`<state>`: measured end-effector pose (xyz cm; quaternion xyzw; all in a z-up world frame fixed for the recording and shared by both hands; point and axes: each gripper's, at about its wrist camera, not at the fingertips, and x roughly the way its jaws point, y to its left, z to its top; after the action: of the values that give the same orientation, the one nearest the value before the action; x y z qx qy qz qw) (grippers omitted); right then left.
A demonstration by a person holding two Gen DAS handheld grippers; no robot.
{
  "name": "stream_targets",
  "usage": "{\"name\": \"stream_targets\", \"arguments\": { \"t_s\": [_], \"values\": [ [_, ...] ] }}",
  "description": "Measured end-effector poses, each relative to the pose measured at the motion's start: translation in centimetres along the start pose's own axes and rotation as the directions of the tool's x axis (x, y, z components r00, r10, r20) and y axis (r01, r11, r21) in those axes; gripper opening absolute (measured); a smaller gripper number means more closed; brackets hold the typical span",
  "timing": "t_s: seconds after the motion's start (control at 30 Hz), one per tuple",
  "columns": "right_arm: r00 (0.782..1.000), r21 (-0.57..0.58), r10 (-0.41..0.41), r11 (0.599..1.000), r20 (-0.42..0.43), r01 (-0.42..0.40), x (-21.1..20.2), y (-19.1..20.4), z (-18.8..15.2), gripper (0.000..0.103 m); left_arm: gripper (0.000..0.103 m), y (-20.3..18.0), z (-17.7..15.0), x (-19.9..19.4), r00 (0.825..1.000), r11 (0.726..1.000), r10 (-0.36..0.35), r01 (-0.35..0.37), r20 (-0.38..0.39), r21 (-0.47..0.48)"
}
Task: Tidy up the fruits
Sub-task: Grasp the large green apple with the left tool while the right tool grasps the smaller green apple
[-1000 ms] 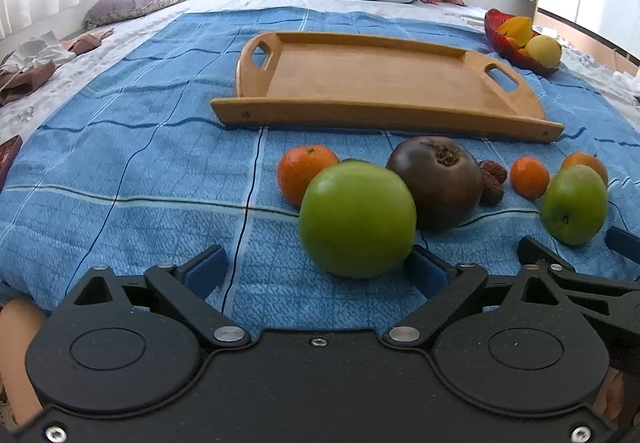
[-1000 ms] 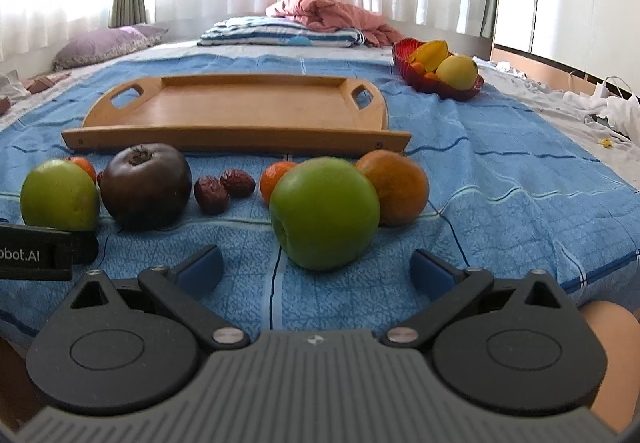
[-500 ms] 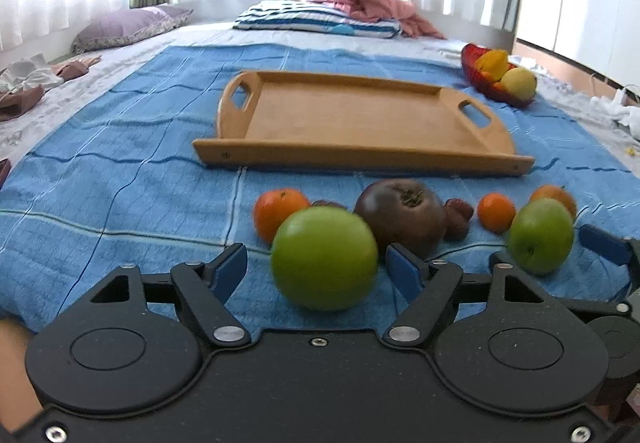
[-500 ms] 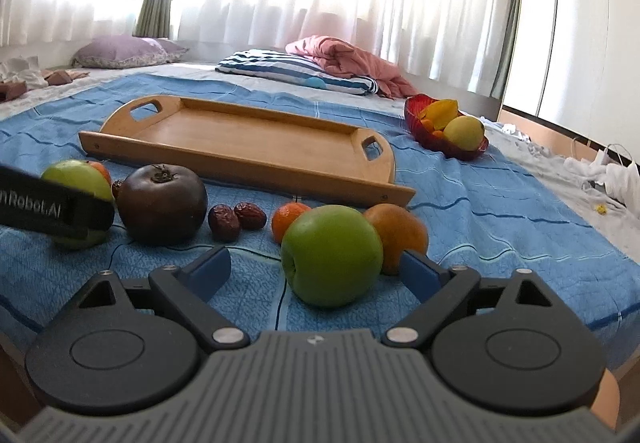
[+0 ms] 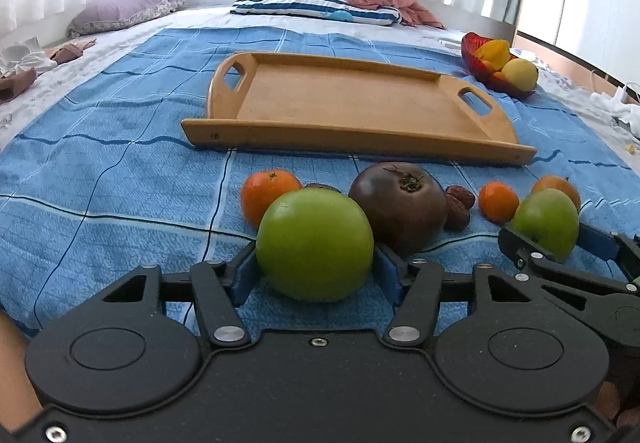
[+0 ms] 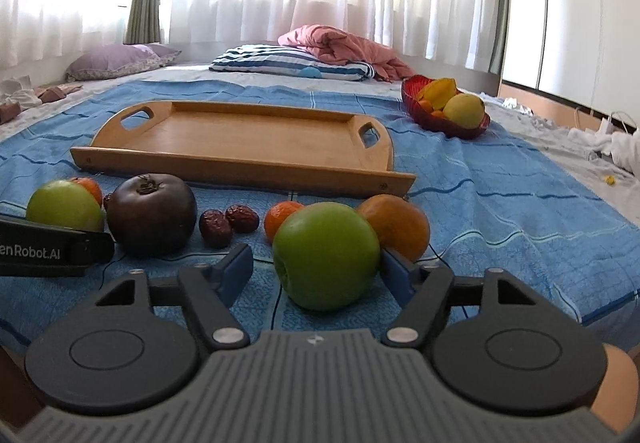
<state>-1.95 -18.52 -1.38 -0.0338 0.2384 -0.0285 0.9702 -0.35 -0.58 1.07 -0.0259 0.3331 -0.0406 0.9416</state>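
Both grippers are set low on the bed [image 5: 120, 171], each addressing one green apple in the fruit row before the empty tray [image 5: 352, 103].

Left gripper [image 5: 316, 273]: jaws closing, the left apple [image 5: 315, 245] between them. The blue pads stand at its flanks, apparently just touching; a firm hold is not confirmed.

Right gripper [image 6: 316, 271]: jaws closing around the right apple [image 6: 326, 255]. The right pad is at the fruit; a clear gap remains at the left pad. Not yet held.

Position of the fruit: all on the blue cover, none in the tray. The dark fruit [image 5: 400, 205] sits touching or just behind the left apple; an orange [image 6: 396, 225] sits against the right apple; a tangerine [image 5: 268, 195], dates [image 6: 228, 223] and a small tangerine [image 5: 498, 201] lie close by. A red bowl [image 6: 444, 123] with other fruit stands beyond the tray.

Risks, in my judgement:
- The right apple is off-centre; the one pad may push it sideways before the other arrives, and it may roll.
- Round, smooth skin gripped low could squirt out on lifting.
- The soft bedding gives no firm support; nudged neighbours may roll away.
- The grippers work close together; their bodies could collide on lifting.
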Motion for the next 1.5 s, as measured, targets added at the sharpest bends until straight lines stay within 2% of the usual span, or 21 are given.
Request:
{"name": "stream_targets", "arguments": {
  "t_s": [0.13, 0.53, 0.7, 0.9, 0.97, 1.0, 1.03, 1.2, 1.5],
  "values": [
    [1.0, 0.017, 0.003, 1.0, -0.016, -0.003, 0.4, -0.3, 0.0, 0.068, 0.056, -0.1, 0.0, 0.3, 1.0, 1.0, 0.007, -0.007, 0.001, 0.002],
    [1.0, 0.022, 0.009, 1.0, -0.028, -0.008, 0.8, -0.3, -0.2, 0.067, 0.058, -0.4, 0.0, 0.7, 1.0, 0.999, 0.028, -0.028, -0.002, 0.016],
    [0.999, 0.028, 0.012, 1.0, -0.031, -0.011, 0.9, -0.4, -0.2, 0.066, 0.065, -0.4, 0.1, 1.1, 0.999, 0.999, 0.044, -0.044, -0.007, 0.015],
    [0.999, 0.036, 0.014, 0.999, -0.032, -0.013, 0.9, -0.4, -0.1, 0.066, 0.068, -0.5, 0.0, 1.3, 0.998, 0.998, 0.062, -0.062, -0.006, 0.025],
    [0.999, 0.045, 0.015, 0.999, -0.033, -0.013, 0.8, -0.5, -0.1, 0.063, 0.066, -0.6, 0.0, 1.3, 0.998, 0.998, 0.064, -0.064, -0.003, 0.027],
    [0.999, 0.051, 0.013, 0.999, -0.034, -0.012, 0.8, -0.6, 0.0, 0.062, 0.058, -0.6, -0.1, 1.2, 0.998, 0.998, 0.06, -0.06, 0.0, 0.024],
    [0.999, 0.053, 0.014, 0.999, -0.036, -0.012, 0.8, -0.7, 0.0, 0.061, 0.056, -0.6, -0.1, 1.1, 0.999, 0.999, 0.046, -0.046, 0.003, 0.025],
    [0.999, 0.063, 0.028, 0.998, -0.04, -0.026, 0.7, -1.1, 0.2, 0.06, 0.056, -1.3, -0.2, 0.6, 0.998, 0.996, 0.067, -0.067, 0.008, 0.06],
    [0.996, 0.142, 0.086, 0.987, -0.032, -0.081, -0.2, -1.7, 0.4, 0.06, 0.055, -1.2, 0.6, -1.1, 0.999, 0.998, 0.031, -0.033, 0.033, 0.048]
  ]
}}
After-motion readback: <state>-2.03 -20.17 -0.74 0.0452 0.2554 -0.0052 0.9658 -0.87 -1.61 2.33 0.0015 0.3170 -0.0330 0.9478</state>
